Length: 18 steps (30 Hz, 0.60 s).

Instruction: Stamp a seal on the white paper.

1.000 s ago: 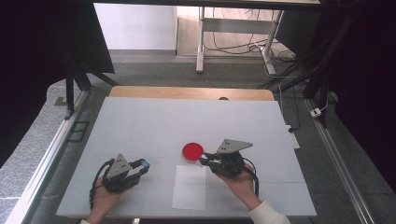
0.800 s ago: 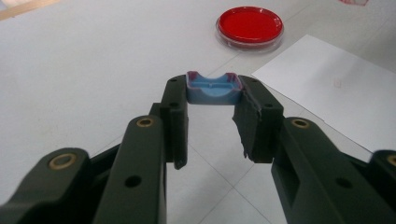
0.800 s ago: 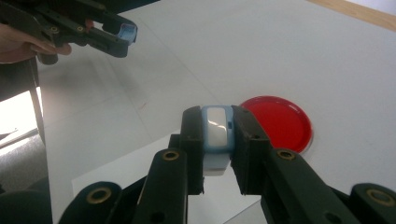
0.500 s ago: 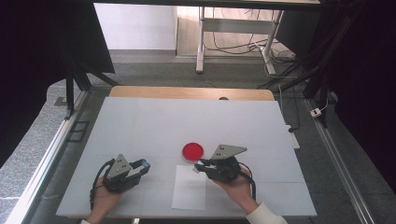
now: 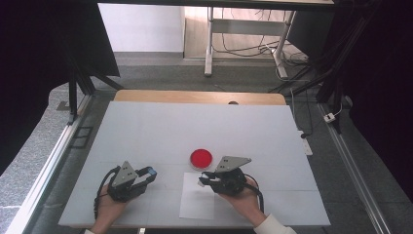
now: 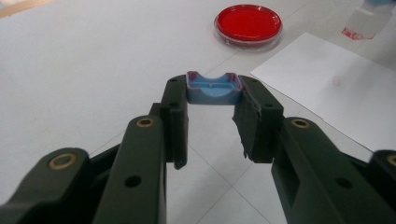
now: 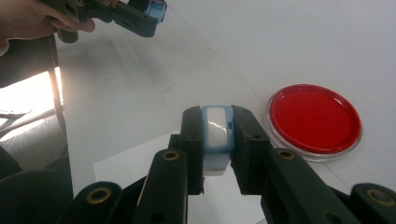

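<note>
- Blue plastic is sitting clamped between the jaws of your left gripper (image 5: 146, 173): a small blue cap (image 6: 213, 87), hollow side showing in the left gripper view, is being pinched at its two ends by the jaw tips. You are holding it low over the white table (image 5: 146, 131), well to the left of the paper, which looks like keeping it parked out of the way while the other hand works.
- White paper sheet (image 5: 197, 207) is lying flat between your two hands, near the table's front edge; it is probably serving as a clean work spot, and a tiny pale speck (image 6: 335, 80) is resting on it.
- Red-filled petri dish (image 5: 201, 158) is sitting just beyond the sheet's far edge, lid seemingly on, within easy reach of your right hand.
- Your right gripper (image 5: 203, 179) is closing narrowly on a small container with a blue rim and clear body (image 7: 217, 135), the pads pressing its two sides. You are carrying it above the sheet's far right corner, beside the dish and not touching it.
- Judging by the pairing, you are keeping cap and container separated so the open container can be brought to the dish or the sheet.
</note>
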Available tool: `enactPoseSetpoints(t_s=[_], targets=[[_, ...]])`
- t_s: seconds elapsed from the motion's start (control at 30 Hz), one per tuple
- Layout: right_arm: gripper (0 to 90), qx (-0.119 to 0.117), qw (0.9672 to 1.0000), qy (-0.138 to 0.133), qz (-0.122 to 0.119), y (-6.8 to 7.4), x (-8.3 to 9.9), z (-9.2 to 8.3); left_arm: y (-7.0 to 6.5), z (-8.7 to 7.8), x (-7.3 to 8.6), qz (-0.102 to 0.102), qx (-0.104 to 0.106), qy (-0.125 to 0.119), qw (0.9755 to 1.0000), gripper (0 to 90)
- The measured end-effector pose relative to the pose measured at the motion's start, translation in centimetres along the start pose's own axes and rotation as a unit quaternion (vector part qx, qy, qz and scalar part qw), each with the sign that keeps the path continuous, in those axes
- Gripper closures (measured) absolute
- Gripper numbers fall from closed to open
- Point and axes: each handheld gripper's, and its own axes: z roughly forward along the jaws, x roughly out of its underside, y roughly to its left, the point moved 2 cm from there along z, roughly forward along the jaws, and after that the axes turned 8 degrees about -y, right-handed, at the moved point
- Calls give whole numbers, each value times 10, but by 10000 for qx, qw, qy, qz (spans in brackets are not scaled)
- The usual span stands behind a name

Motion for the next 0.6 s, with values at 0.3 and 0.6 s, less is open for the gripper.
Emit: enactPoseSetpoints(t_s=[0.3,0.6], targets=[[752,-12,9998,159,-140,6,5,8,-1,0,0,13,2,-5,10000,653],[752,-3,9994,292,-206,5,10,14,-1,0,0,17,8,11,10000,653]])
